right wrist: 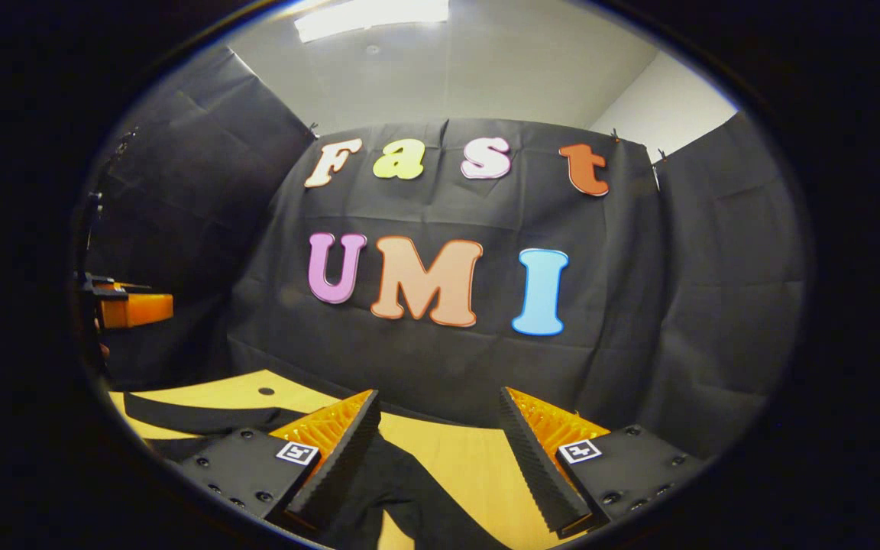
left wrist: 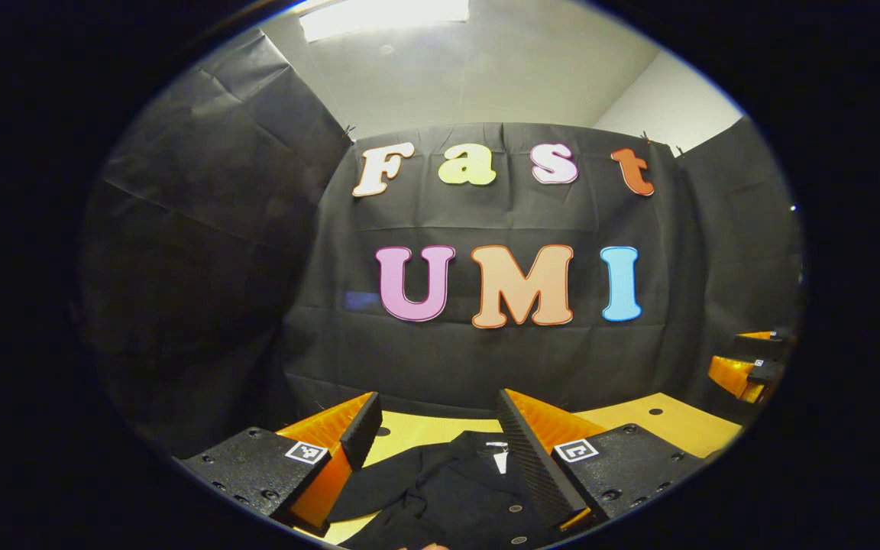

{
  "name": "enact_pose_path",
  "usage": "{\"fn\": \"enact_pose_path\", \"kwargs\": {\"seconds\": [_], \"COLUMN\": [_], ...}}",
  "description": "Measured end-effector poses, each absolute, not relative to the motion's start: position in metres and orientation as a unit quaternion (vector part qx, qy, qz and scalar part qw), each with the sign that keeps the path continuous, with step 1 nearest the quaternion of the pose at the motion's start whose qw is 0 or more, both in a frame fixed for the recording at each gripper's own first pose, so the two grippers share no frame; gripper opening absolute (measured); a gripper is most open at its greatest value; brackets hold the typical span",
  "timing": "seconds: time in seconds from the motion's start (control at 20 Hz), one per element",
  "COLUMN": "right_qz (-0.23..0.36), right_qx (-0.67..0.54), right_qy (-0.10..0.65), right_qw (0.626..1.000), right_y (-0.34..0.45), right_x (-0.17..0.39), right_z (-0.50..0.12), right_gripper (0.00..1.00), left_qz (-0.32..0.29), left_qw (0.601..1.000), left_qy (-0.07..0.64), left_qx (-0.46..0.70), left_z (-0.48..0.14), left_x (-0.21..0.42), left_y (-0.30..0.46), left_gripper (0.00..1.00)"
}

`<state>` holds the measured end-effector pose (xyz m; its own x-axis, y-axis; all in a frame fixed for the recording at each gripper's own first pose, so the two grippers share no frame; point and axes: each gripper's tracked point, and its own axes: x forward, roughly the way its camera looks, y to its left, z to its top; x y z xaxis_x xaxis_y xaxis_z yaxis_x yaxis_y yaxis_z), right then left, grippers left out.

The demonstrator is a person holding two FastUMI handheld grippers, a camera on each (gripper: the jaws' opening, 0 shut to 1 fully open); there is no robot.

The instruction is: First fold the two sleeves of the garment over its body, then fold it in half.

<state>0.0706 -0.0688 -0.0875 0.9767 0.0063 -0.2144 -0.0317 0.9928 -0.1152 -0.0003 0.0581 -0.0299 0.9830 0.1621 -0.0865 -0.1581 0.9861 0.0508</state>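
In the left gripper view, the left gripper [left wrist: 436,435] hangs above the desk [left wrist: 661,424], its jaws spread wide with nothing between them. Below and between the two fingers lies the black garment [left wrist: 448,493], spread on the yellow-tan desk top; a small white tag [left wrist: 498,457] shows at its neckline, close to the inner edge of the right-hand finger, and a few small round buttons [left wrist: 515,507] sit on the dark cloth lower down. The garment reaches toward the near edge of the desk, where its outline is lost in the dark rim of the view. At the far right of this same view, the right gripper [left wrist: 753,367] shows as a pair of fingers well apart from the left one, held over the desk's right end. In the right gripper view, the right gripper [right wrist: 438,439] is likewise raised over the desk [right wrist: 478,466], and its jaws stand open, gripping nothing. Part of the garment [right wrist: 386,489] lies under and just left of its left-hand finger, with a long dark strip of cloth, probably a sleeve [right wrist: 195,418], stretching away to the left across the desk top. At the far left edge of this view the left gripper [right wrist: 131,308] appears, near the dark cloth wall; whether it is open cannot be told from here.
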Motion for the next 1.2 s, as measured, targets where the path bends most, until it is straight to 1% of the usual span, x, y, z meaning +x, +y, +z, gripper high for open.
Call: {"fn": "enact_pose_path", "kwargs": {"seconds": [0.25, 0.3, 0.35, 0.4, 0.45, 0.55, 0.65, 0.85, 0.95, 1.0, 1.2], "right_qz": [-0.002, -0.004, -0.005, -0.009, -0.011, -0.015, -0.016, -0.015, -0.013, -0.014, -0.020], "right_qx": [-0.092, -0.089, -0.086, -0.086, -0.088, -0.091, -0.095, -0.113, -0.117, -0.115, -0.096], "right_qy": [0.176, 0.193, 0.216, 0.240, 0.265, 0.313, 0.352, 0.395, 0.422, 0.437, 0.510], "right_qw": [0.980, 0.977, 0.973, 0.967, 0.960, 0.945, 0.931, 0.912, 0.899, 0.892, 0.855], "right_y": [-0.113, -0.120, -0.127, -0.136, -0.143, -0.157, -0.165, -0.176, -0.180, -0.184, -0.193], "right_x": [0.068, 0.067, 0.064, 0.059, 0.055, 0.042, 0.024, 0.002, -0.013, -0.021, -0.053], "right_z": [-0.127, -0.135, -0.148, -0.162, -0.175, -0.204, -0.227, -0.260, -0.276, -0.284, -0.321], "right_gripper": [0.99, 0.98, 0.99, 1.00, 0.98, 1.00, 0.98, 0.98, 1.00, 0.99, 1.00], "left_qz": [0.088, 0.088, 0.089, 0.089, 0.089, 0.090, 0.091, 0.088, 0.085, 0.083, 0.077], "left_qw": [0.995, 0.995, 0.995, 0.994, 0.994, 0.994, 0.994, 0.994, 0.994, 0.994, 0.995], "left_qy": [0.049, 0.049, 0.050, 0.050, 0.050, 0.050, 0.053, 0.064, 0.064, 0.064, 0.066], "left_qx": [0.023, 0.023, 0.023, 0.024, 0.024, 0.024, 0.023, 0.018, 0.017, 0.017, 0.021], "left_z": [-0.033, -0.034, -0.034, -0.034, -0.036, -0.036, -0.039, -0.049, -0.049, -0.049, -0.051], "left_x": [-0.001, -0.001, -0.001, -0.001, 0.000, -0.001, 0.001, 0.002, 0.005, 0.005, 0.007], "left_y": [0.054, 0.053, 0.052, 0.052, 0.051, 0.050, 0.048, 0.039, 0.035, 0.032, 0.027], "left_gripper": [0.92, 0.92, 0.92, 0.92, 0.92, 0.92, 0.92, 0.92, 0.93, 0.93, 0.93]}}
